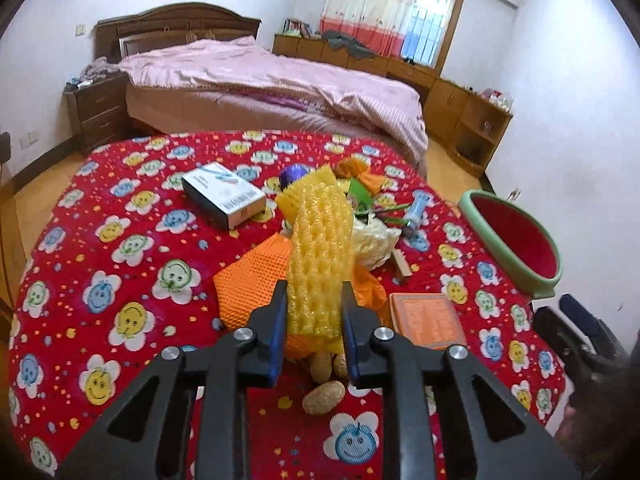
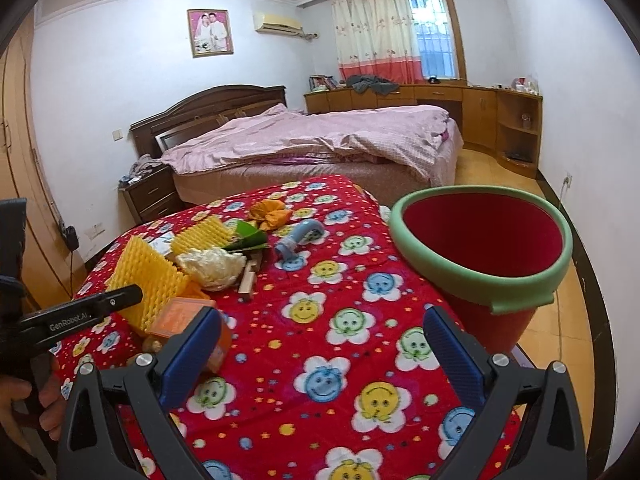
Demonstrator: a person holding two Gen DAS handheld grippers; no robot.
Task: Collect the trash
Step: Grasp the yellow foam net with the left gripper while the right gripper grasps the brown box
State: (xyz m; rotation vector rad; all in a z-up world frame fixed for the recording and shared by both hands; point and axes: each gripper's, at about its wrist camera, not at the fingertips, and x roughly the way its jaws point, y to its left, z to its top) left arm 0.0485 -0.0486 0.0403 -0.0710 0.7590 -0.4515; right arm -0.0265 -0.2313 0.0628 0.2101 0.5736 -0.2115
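My left gripper (image 1: 314, 304) is shut on a yellow foam fruit net (image 1: 318, 248), held upright above the trash pile; the net also shows in the right wrist view (image 2: 146, 280). My right gripper (image 2: 320, 344) is open and empty over the red cloth, left of the red bin with a green rim (image 2: 480, 276). The bin stands at the table's right edge (image 1: 516, 240). The pile holds an orange net (image 1: 252, 284), an orange box (image 1: 426, 320), crumpled cream paper (image 2: 212, 266), a blue tube (image 2: 296, 240), an orange wrapper (image 2: 270, 212) and a white box (image 1: 224, 196).
The table wears a red smiley-flower cloth (image 2: 320, 380). Three peanut shells (image 1: 324, 396) lie just under my left gripper. A small wooden block (image 2: 248, 284) lies by the paper. A bed (image 2: 312, 140) and wooden cabinets (image 2: 500, 120) stand behind the table.
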